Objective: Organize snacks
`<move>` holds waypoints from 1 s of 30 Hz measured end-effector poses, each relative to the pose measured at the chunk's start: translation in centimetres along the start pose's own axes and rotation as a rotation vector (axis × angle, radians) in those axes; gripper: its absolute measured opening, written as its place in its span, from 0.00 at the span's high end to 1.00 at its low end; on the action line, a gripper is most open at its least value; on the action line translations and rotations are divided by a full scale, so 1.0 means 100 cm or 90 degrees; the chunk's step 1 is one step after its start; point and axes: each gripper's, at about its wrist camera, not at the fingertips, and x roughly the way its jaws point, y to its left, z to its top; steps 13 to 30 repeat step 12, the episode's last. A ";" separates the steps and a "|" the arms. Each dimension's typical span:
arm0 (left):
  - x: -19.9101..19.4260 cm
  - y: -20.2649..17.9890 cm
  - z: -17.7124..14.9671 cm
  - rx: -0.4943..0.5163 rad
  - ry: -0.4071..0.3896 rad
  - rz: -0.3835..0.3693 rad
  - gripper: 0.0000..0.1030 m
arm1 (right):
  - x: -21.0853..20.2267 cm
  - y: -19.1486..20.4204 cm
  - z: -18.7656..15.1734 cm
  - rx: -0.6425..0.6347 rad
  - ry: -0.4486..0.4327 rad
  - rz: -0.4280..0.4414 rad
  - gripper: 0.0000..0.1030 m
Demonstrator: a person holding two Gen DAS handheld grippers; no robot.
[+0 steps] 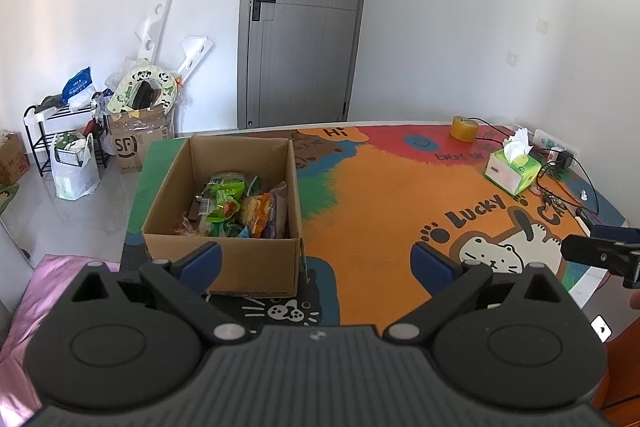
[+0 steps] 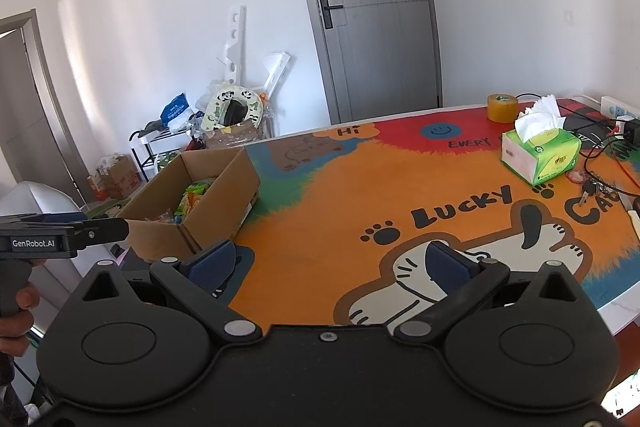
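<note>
Both the left gripper (image 1: 316, 261) and right gripper (image 2: 328, 259) are hovering spread and empty above the colourful cat-print bench (image 1: 380, 195), while crinkly snack packets (image 1: 236, 205) are lying inside the open brown cardboard box (image 1: 248, 267), with a green tissue box (image 2: 540, 155) and yellow tape roll (image 2: 502, 108) sitting well apart.

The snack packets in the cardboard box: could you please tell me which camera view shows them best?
The left wrist view: it looks down into the open cardboard box, showing the snack packets clearly. The right wrist view sees the box obliquely, its wall hiding most packets.

Table (image 2: 360, 187) with box (image 2: 224, 195), tissues (image 2: 548, 151), tape (image 2: 502, 108)
</note>
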 end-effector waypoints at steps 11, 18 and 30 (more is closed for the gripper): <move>0.000 0.000 0.000 0.000 -0.001 0.000 0.03 | 0.001 0.001 -0.001 -0.003 0.000 -0.003 0.00; 0.000 0.000 0.000 -0.001 -0.001 0.000 0.03 | 0.001 0.001 -0.001 -0.003 0.000 -0.003 0.00; 0.000 0.000 0.000 -0.001 -0.001 0.000 0.03 | 0.001 0.001 -0.001 -0.003 0.000 -0.003 0.00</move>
